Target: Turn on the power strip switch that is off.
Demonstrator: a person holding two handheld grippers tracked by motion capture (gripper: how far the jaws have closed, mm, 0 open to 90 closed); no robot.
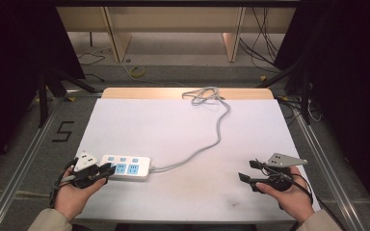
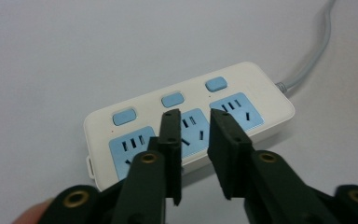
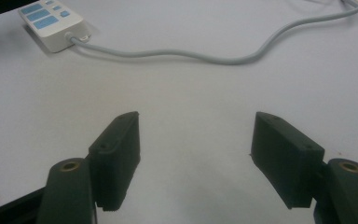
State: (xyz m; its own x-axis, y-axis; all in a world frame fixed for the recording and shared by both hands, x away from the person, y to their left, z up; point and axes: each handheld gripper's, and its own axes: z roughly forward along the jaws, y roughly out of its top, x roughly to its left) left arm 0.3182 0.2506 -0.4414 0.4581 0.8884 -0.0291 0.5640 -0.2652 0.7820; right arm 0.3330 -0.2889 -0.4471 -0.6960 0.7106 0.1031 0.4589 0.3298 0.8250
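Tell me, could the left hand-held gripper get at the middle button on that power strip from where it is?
Probably yes. The left hand-held gripper hovers just above the power strip, jaws slightly apart with nothing between them, and the middle button lies bare just beyond the tips.

We see the power strip [image 2: 186, 126] as smooth, slightly glossy cream plastic with 3 matt blue socket faces and 3 blue buttons. Its cord [image 1: 212, 139] looks like grey rubbery sheathing. Under the strip, the table sheet [image 1: 173, 130] is matt white, with bare wood at its far edge. The left gripper [image 2: 193, 156] has matt black plastic pads [image 2: 228, 149] and brass-coloured rivets.
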